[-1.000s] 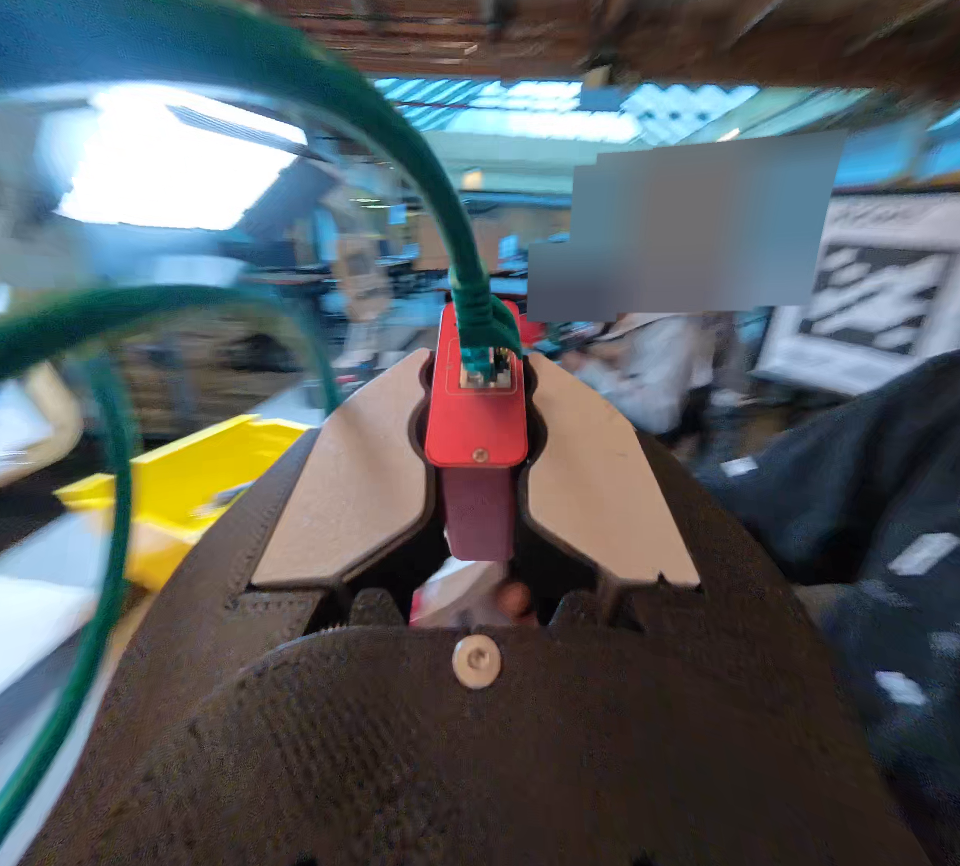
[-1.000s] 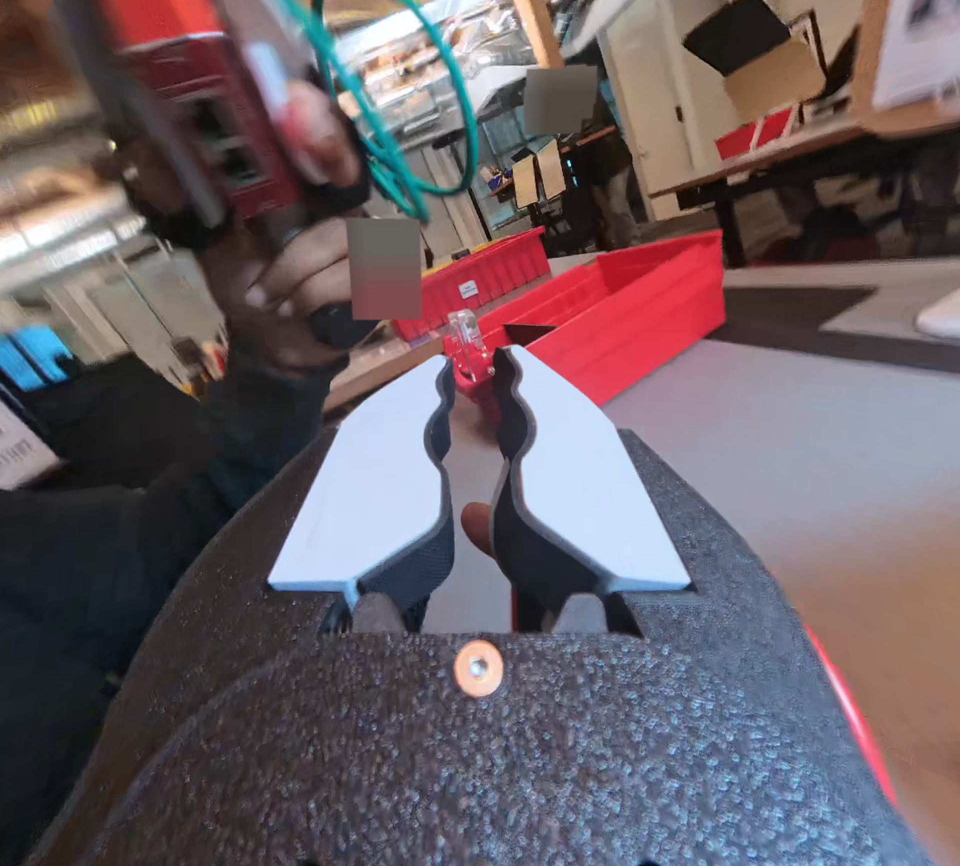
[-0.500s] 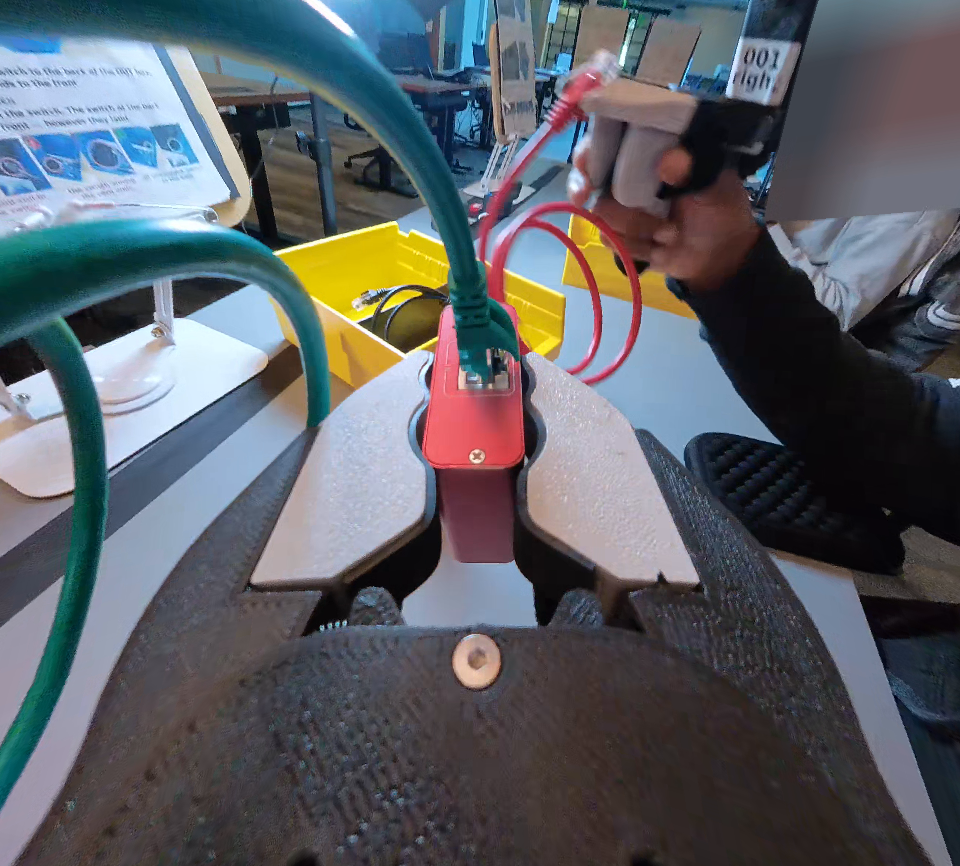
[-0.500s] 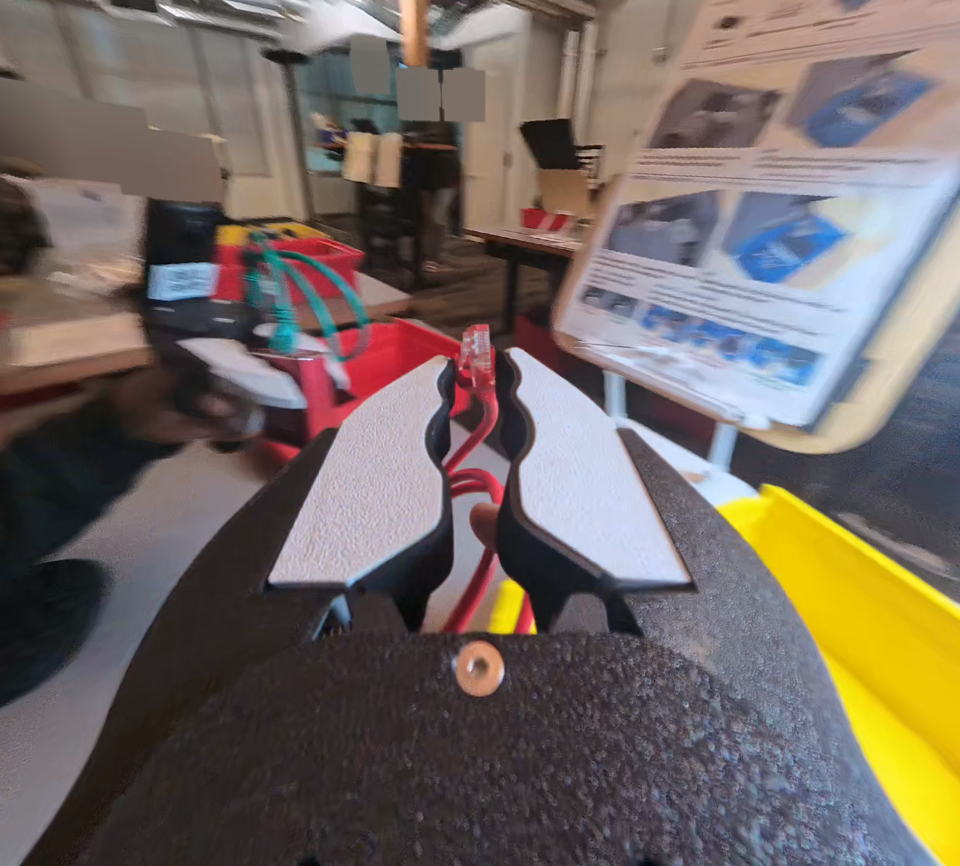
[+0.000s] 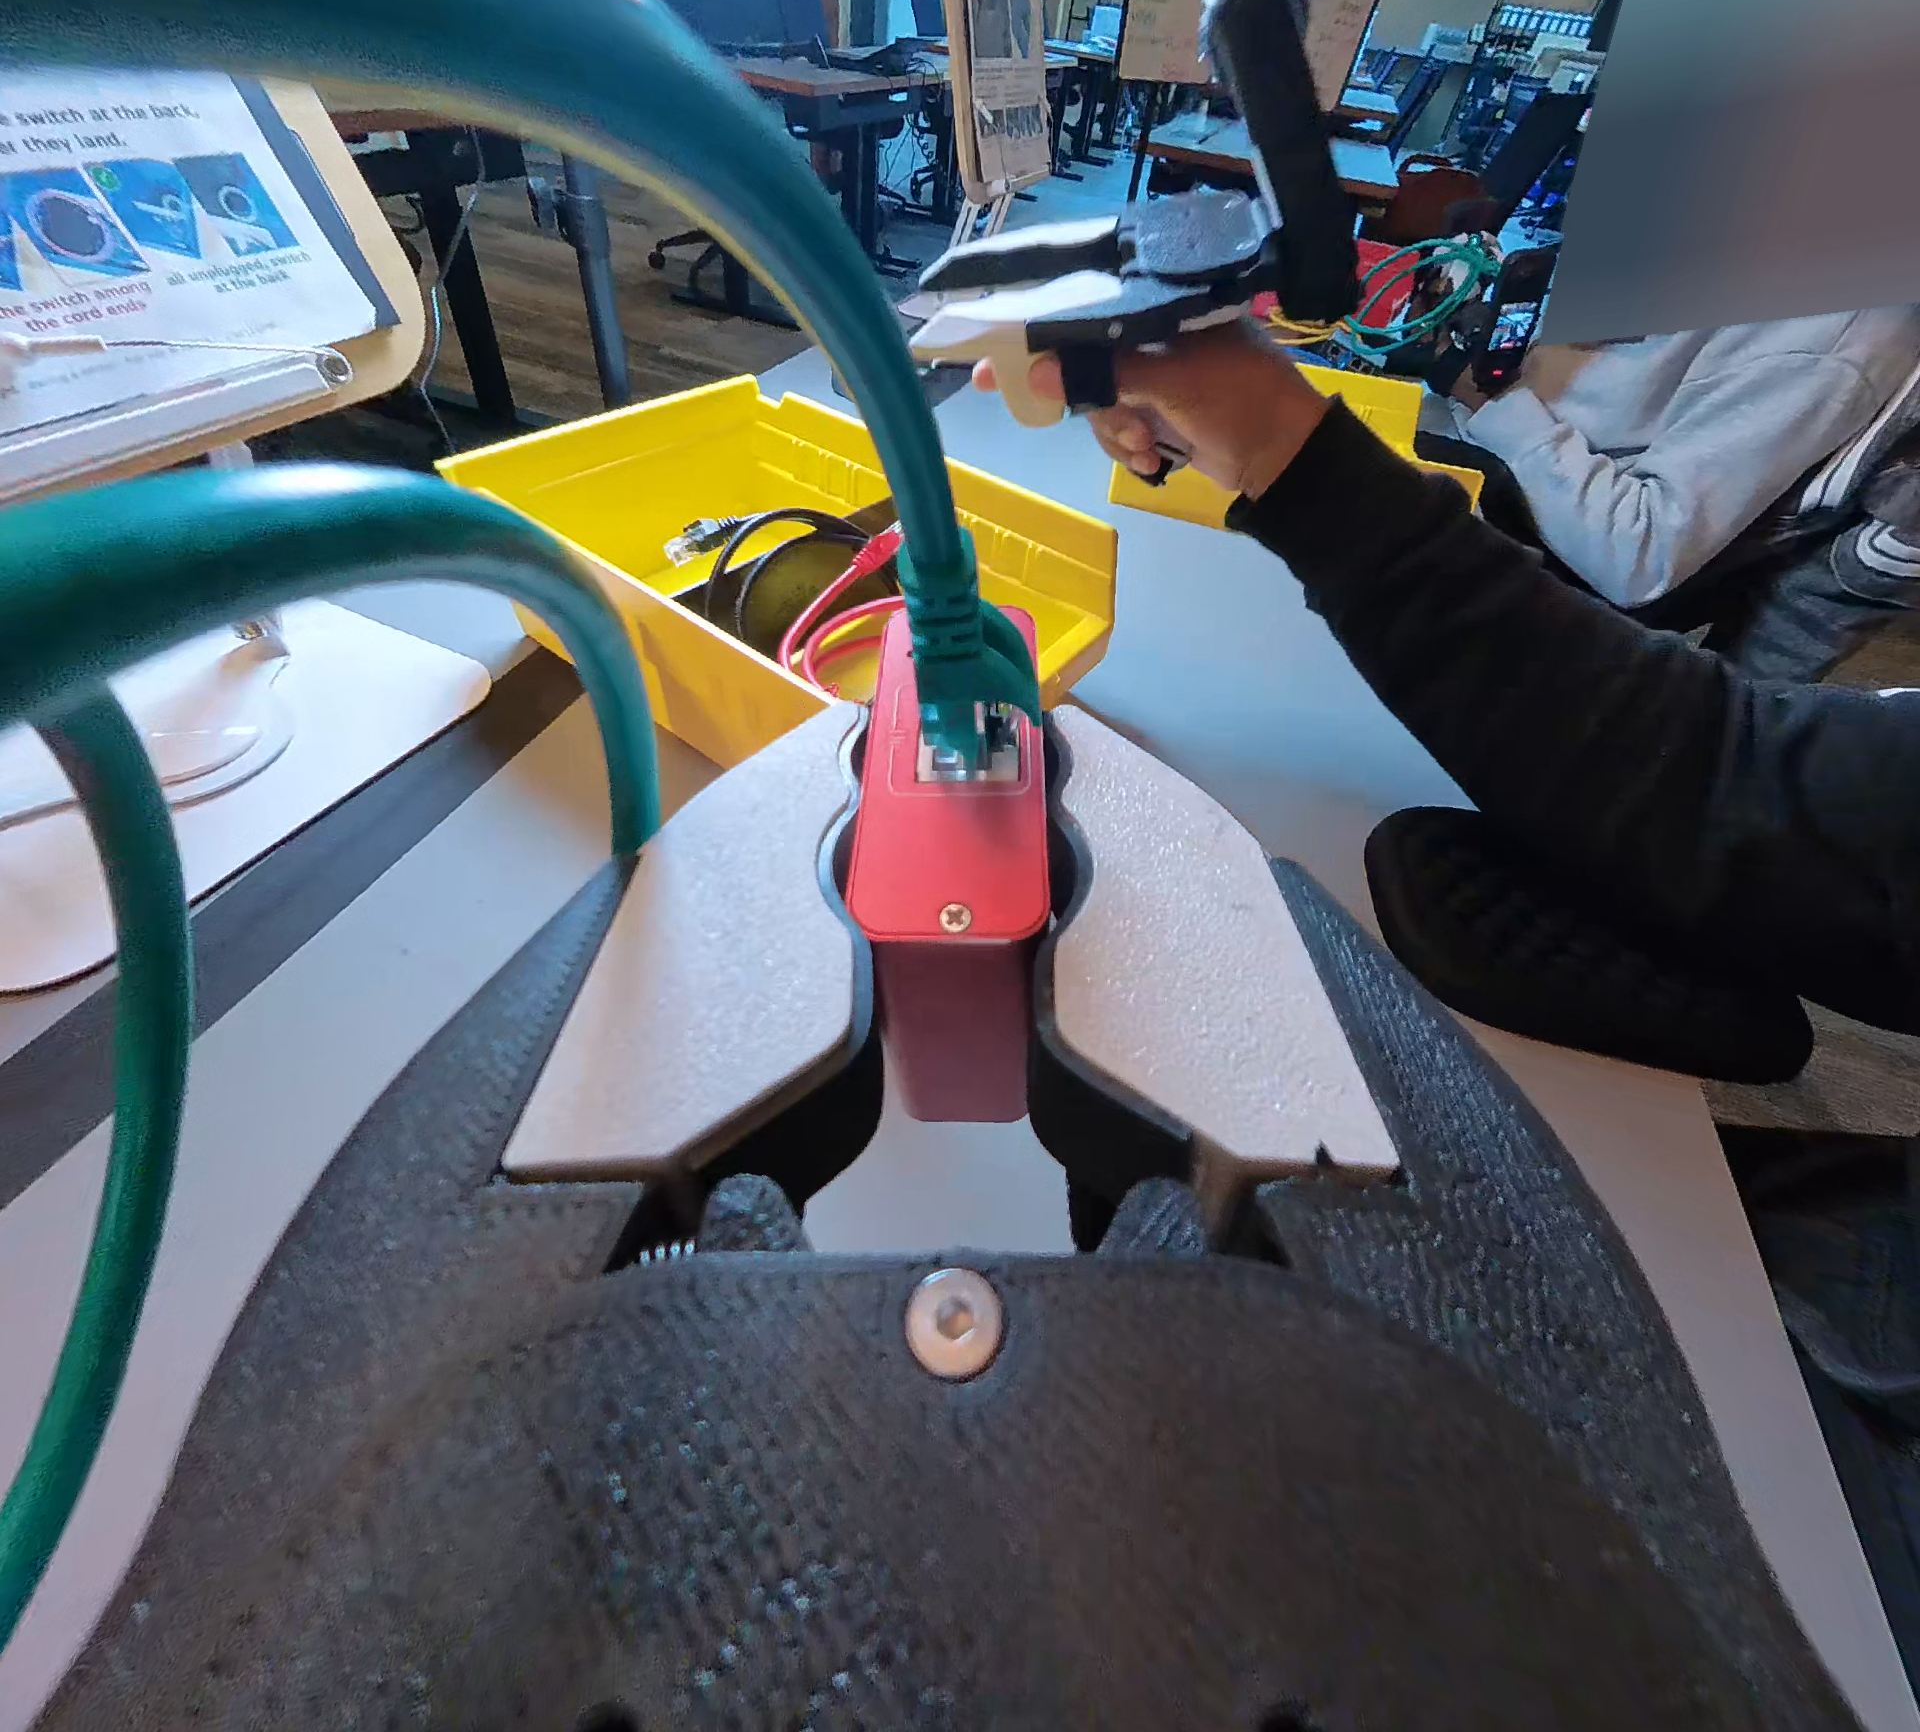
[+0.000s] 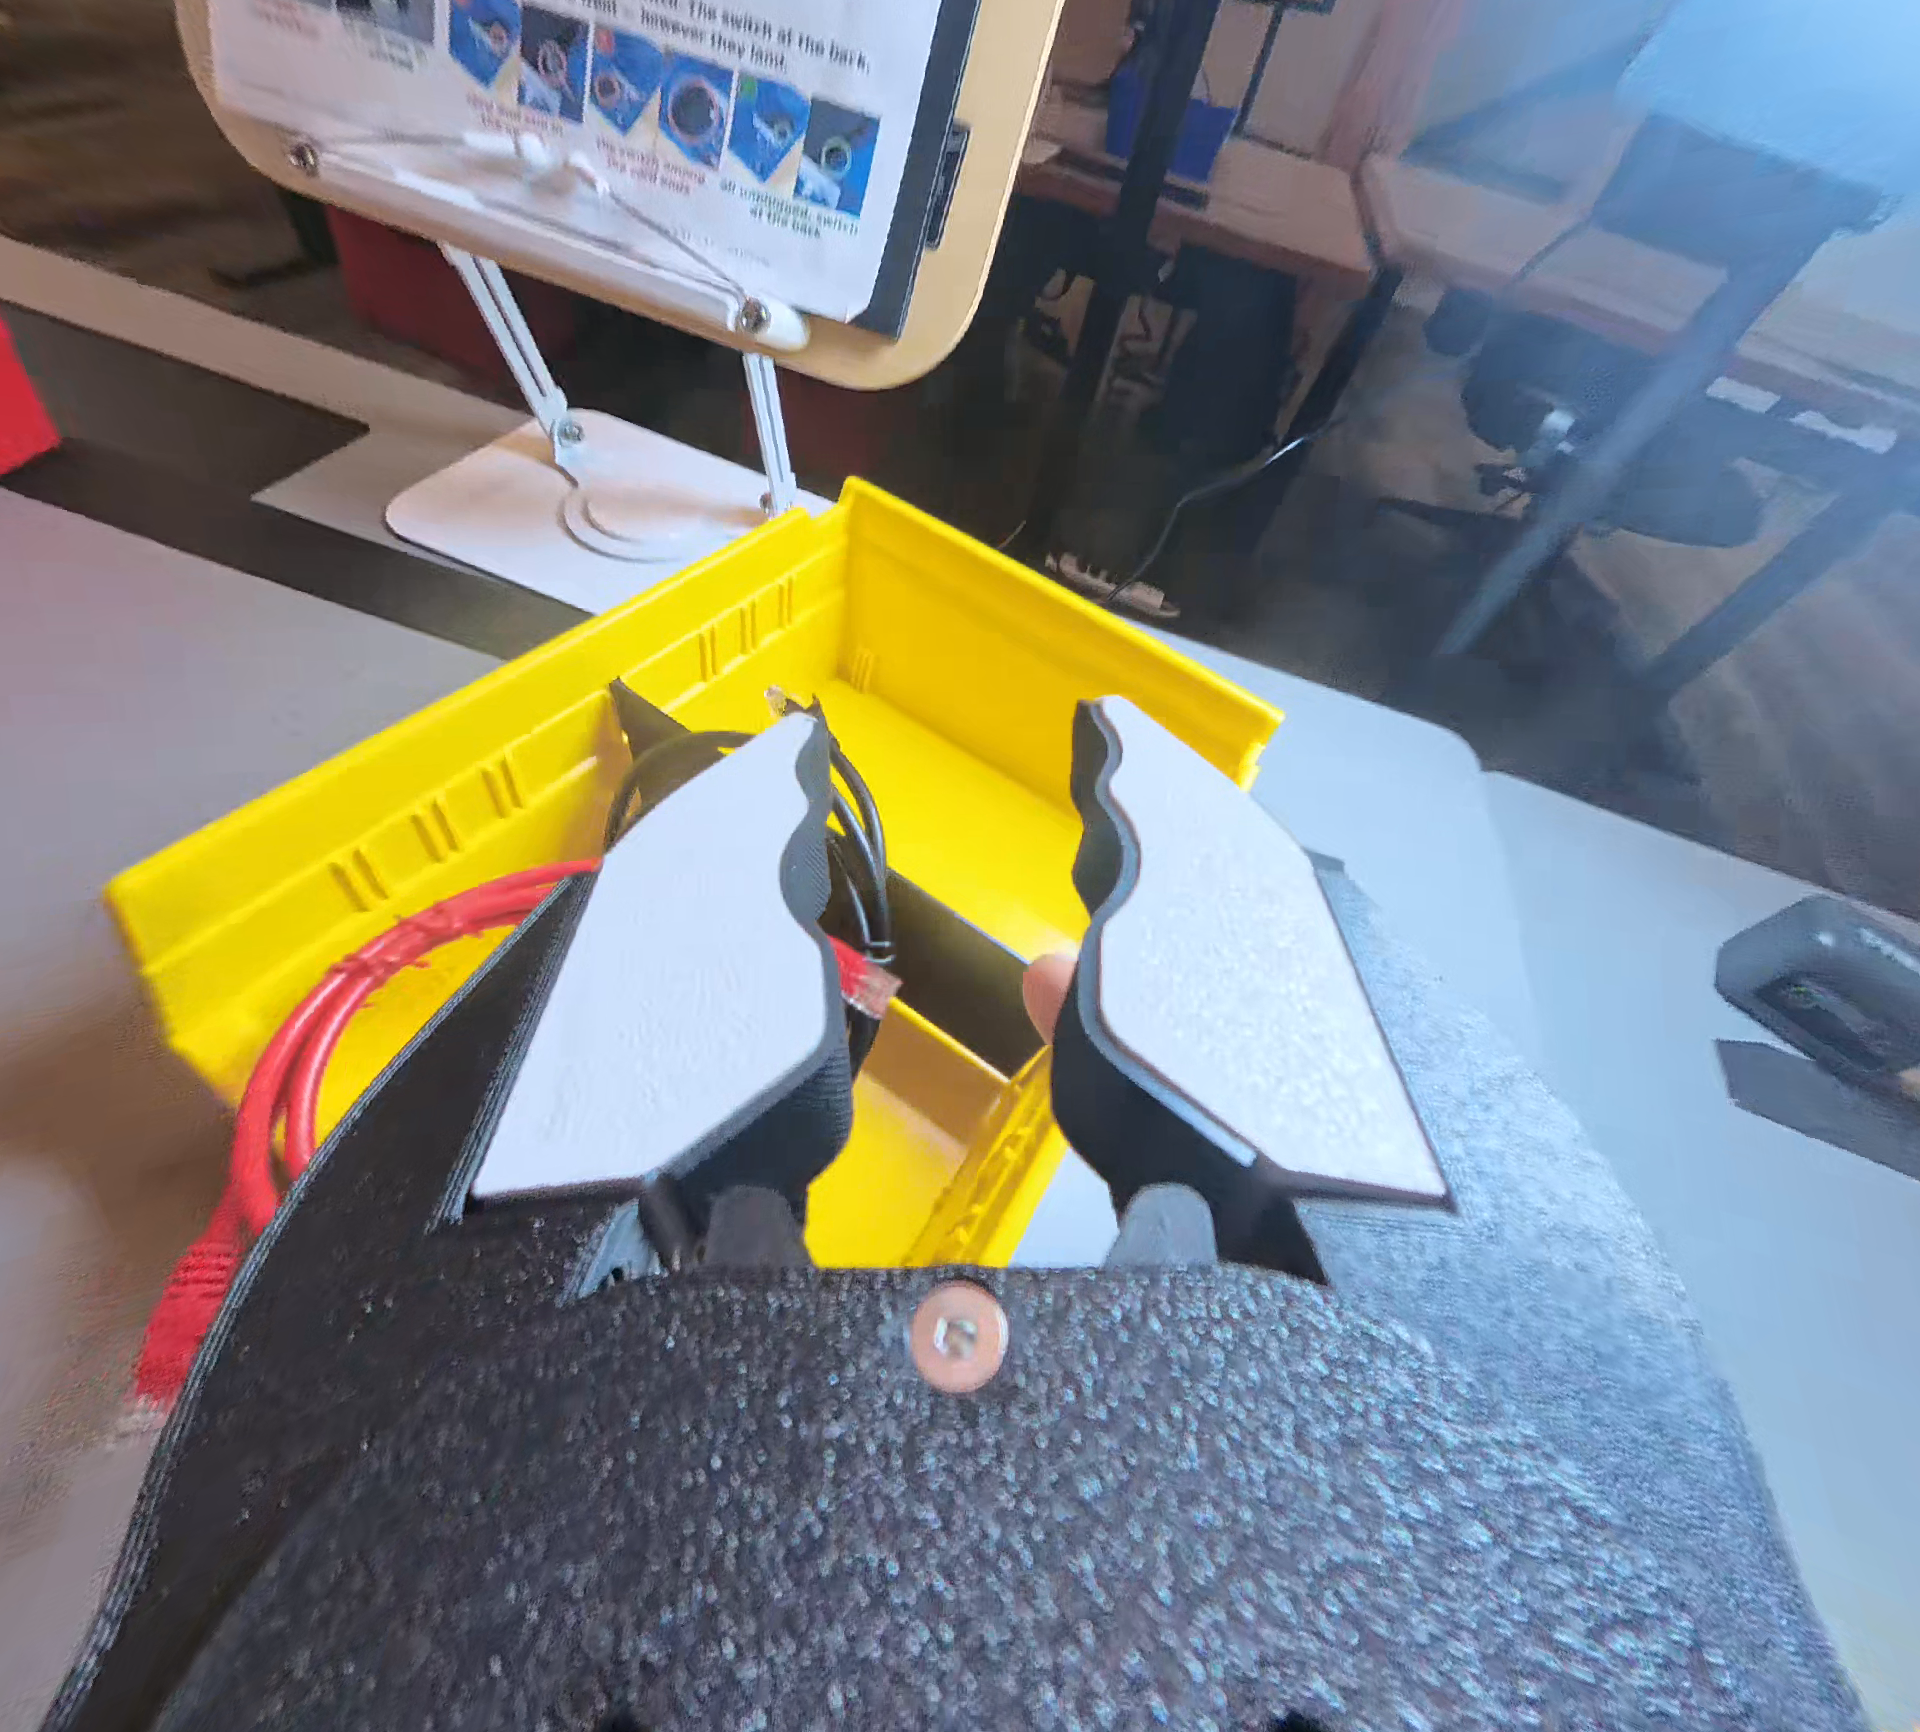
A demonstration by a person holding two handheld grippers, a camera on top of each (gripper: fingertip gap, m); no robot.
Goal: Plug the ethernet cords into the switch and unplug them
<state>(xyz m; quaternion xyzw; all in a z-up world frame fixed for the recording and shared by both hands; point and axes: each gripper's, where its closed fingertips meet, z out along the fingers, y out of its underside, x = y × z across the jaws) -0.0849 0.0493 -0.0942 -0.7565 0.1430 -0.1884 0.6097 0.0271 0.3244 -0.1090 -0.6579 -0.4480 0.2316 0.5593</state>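
My left gripper [image 5: 951, 732] is shut on the red switch [image 5: 948, 861] and holds it upright above the grey table [image 5: 1226, 643]. A green ethernet cord [image 5: 727, 155] is plugged into the switch's top port and loops wide to the left. My right gripper [image 6: 945, 726] is open and empty over a yellow bin [image 6: 966, 633]; it also shows in the left wrist view [image 5: 997, 300]. A red ethernet cord [image 6: 312, 1007] lies in the bin's front part and hangs over its wall. A coiled black cord [image 6: 868, 851] lies in the bin behind it.
An instruction board on a white stand [image 6: 582, 20] stands behind the bin. A second yellow bin [image 5: 1371, 415] sits farther off. A black padded rest [image 5: 1558, 955] lies at the table's right. A person in grey [image 5: 1662, 456] sits beyond it. Spacing between my two grippers at the tips: around 30 centimeters.
My right gripper swung over the yellow bin, opened and let go of the red cord, which now lies in the bin. My left gripper tilted down, still holding the switch.
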